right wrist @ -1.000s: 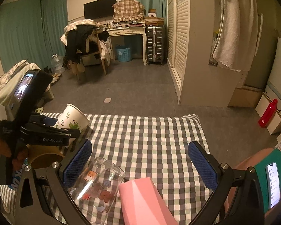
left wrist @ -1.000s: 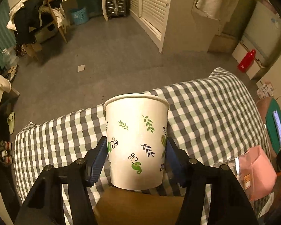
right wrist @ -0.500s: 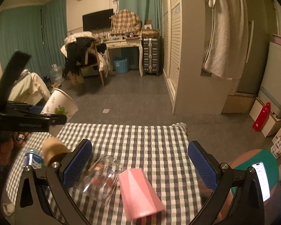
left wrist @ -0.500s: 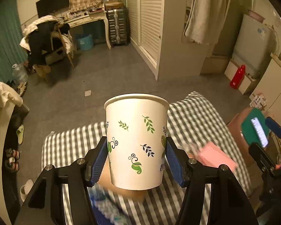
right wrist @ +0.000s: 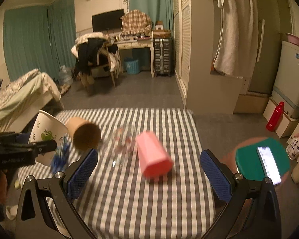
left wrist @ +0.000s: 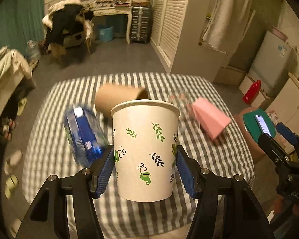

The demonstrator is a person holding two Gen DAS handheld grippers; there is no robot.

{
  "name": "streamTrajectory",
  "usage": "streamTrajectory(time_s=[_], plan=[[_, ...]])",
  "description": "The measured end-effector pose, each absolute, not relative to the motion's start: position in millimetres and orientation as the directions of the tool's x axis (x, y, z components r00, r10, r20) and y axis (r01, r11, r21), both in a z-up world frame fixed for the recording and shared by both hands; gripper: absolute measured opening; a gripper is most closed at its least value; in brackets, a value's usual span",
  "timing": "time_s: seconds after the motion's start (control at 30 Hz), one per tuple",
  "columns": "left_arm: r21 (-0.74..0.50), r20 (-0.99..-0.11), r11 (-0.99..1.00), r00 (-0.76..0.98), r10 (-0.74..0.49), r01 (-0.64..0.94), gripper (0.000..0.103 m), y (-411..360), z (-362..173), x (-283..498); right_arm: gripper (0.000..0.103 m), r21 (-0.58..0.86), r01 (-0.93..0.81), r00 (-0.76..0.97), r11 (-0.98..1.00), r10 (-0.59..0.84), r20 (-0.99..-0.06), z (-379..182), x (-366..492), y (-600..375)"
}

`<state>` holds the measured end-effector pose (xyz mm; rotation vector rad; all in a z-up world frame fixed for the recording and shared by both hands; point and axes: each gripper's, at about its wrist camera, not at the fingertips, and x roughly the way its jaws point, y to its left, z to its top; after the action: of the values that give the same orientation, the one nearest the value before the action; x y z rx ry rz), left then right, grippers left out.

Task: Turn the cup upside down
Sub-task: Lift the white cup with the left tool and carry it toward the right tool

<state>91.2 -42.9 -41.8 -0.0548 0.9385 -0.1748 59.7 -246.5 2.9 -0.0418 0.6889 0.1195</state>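
Above the checked worktop [left wrist: 219,159], the left hand-held gripper [left wrist: 145,167] grasps the paper cup [left wrist: 145,151] by its sides, both blue pads pressed against the white wall printed with leaves. The cup is lifted clear of the cloth, its rim up in the left wrist view; in the right wrist view the cup [right wrist: 47,133] leans toward the left, rim at the upper left.

On the worktop behind it, a brown cup [left wrist: 119,98] lies on its side, and a blue packet [left wrist: 83,135], blurred, lies to the left. A pink cup [left wrist: 209,118] lies on its side to the right, with a clear glass [right wrist: 123,145] between it and the brown cup, too blurred to make out well.

The right hand-held gripper [right wrist: 149,174] is released, its pads wide apart over the cloth with nothing between them. A phone [right wrist: 269,162] rests on a green stool [right wrist: 247,165] just beside the worktop's right edge.
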Motion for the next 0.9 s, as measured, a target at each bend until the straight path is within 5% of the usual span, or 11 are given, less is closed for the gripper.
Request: streamTrajectory(time_s=[0.7, 0.9], plan=[[-0.126, -0.821, 0.985, 0.545, -0.17, 0.117, 0.062, -57.3, -116.7, 93.4, 0.103, -0.018, -0.101, 0.698, 0.995, 0.058, -0.714, -42.6, 53.9, -235.0], [-0.124, -0.814, 0.983, 0.553, -0.18, 0.138, 0.07, -56.9, -115.0, 92.9, 0.103, -0.012, -0.098, 0.693, 0.995, 0.059, -0.719, -46.7, 62.6, -235.0]])
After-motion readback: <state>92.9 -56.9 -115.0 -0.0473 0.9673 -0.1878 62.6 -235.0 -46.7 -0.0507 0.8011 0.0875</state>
